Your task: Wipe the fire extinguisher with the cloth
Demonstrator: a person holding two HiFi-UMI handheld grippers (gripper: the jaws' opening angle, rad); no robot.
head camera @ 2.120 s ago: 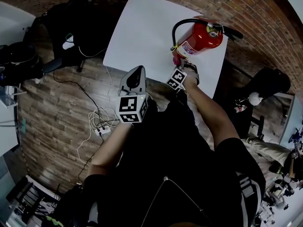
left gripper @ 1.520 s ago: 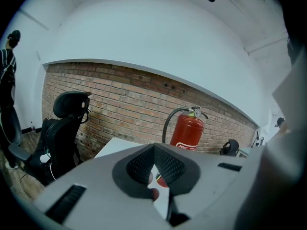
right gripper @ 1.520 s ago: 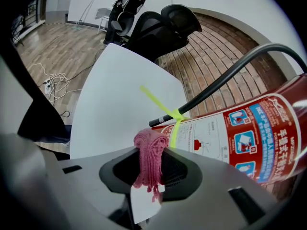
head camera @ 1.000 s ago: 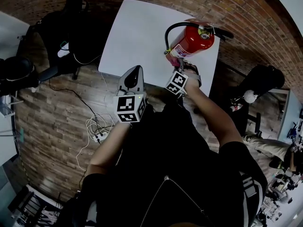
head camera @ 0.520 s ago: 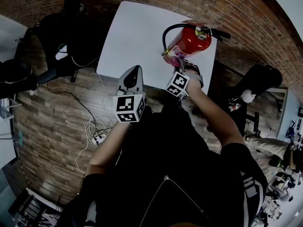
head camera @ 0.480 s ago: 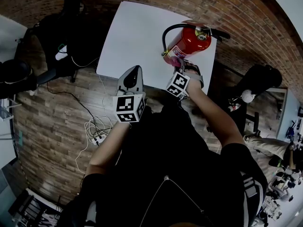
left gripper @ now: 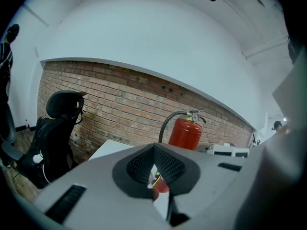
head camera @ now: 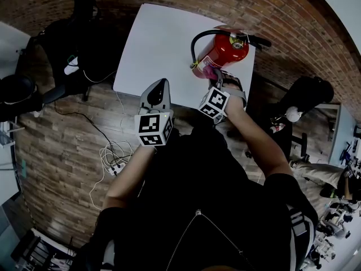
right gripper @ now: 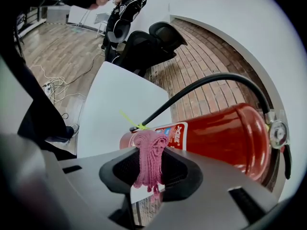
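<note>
A red fire extinguisher [head camera: 227,49] with a black hose [head camera: 197,39] stands upright at the right edge of the white table [head camera: 158,44]. My right gripper [head camera: 211,74] is shut on a pink cloth [right gripper: 149,157], and the cloth presses against the extinguisher's lower body [right gripper: 211,138] near its white label. In the head view the pink cloth [head camera: 206,71] shows at the cylinder's base. My left gripper [head camera: 158,92] hangs at the table's near edge, shut with nothing in it. The extinguisher [left gripper: 185,131] is ahead of it, a little to the right.
A brick wall [head camera: 271,10] runs behind the table. A black office chair [head camera: 79,44] stands to the left of the table, and white cables [head camera: 115,148] lie on the wooden floor. Another dark chair [head camera: 313,95] sits at the right.
The right gripper with the pink cloth has stayed against the extinguisher's lower body, drawing slightly toward me. The head view has shifted a little. The left gripper has kept still.
</note>
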